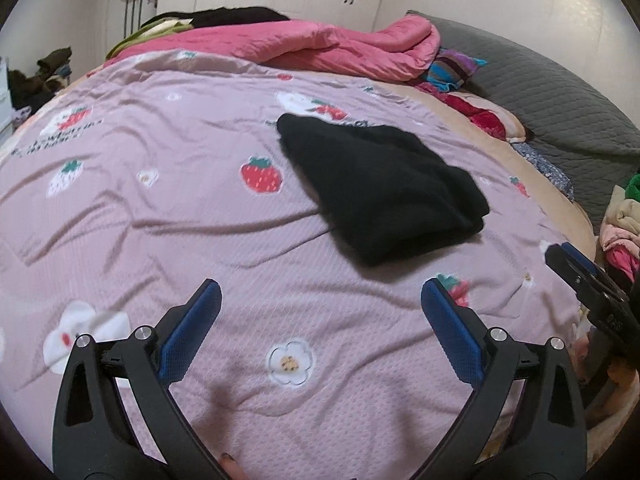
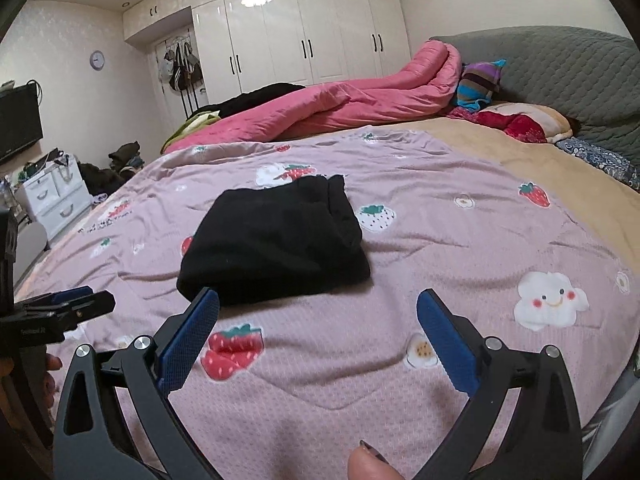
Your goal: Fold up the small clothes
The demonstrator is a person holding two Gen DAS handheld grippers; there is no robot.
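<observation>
A folded black garment [image 1: 380, 188] lies on the pink strawberry-print bedspread [image 1: 160, 200]; it also shows in the right wrist view [image 2: 276, 240]. My left gripper [image 1: 320, 296] is open and empty, hovering over the bedspread short of the garment and to its left. My right gripper [image 2: 318, 304] is open and empty, just in front of the garment's near edge. Each gripper shows at the edge of the other's view: the right one [image 1: 576, 272] and the left one [image 2: 76, 304].
A rolled pink quilt [image 2: 340, 104] and pillows [image 2: 520, 120] lie at the far side by the grey headboard [image 2: 560, 68]. A pile of clothes [image 1: 624, 224] sits off the bed's right edge. White wardrobes [image 2: 300, 36] and a drawer unit [image 2: 56, 196] stand beyond.
</observation>
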